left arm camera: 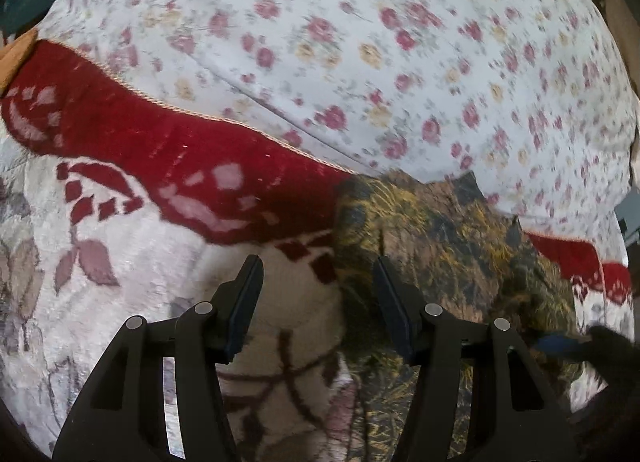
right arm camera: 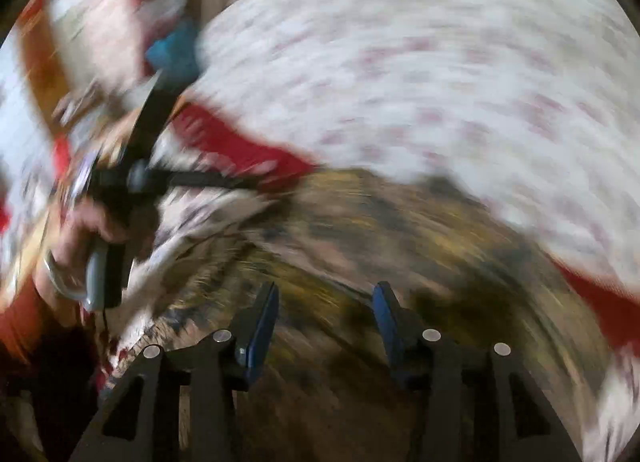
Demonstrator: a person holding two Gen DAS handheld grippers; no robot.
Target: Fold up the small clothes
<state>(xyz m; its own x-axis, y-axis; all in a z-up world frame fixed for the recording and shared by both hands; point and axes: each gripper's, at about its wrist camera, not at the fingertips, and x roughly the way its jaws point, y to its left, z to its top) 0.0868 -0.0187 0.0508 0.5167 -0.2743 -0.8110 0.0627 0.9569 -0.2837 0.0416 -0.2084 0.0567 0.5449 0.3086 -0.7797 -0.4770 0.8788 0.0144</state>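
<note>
Both sets of fingers gape empty — left gripper [left arm camera: 318, 302], right gripper [right arm camera: 326, 314] — so I may snag the blanket [left arm camera: 120, 133], not the mottled garment [left arm camera: 440, 229].

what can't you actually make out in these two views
- Right wrist view: motion blur smears everything; the olive patterned garment shows no edges or folds there.
- Left wrist view: the garment's near part is hidden behind the left gripper and cut by the bottom edge.
- Left wrist view: the right gripper is only a blurred tip at the right edge.
- What the garment is: not readable.
</note>
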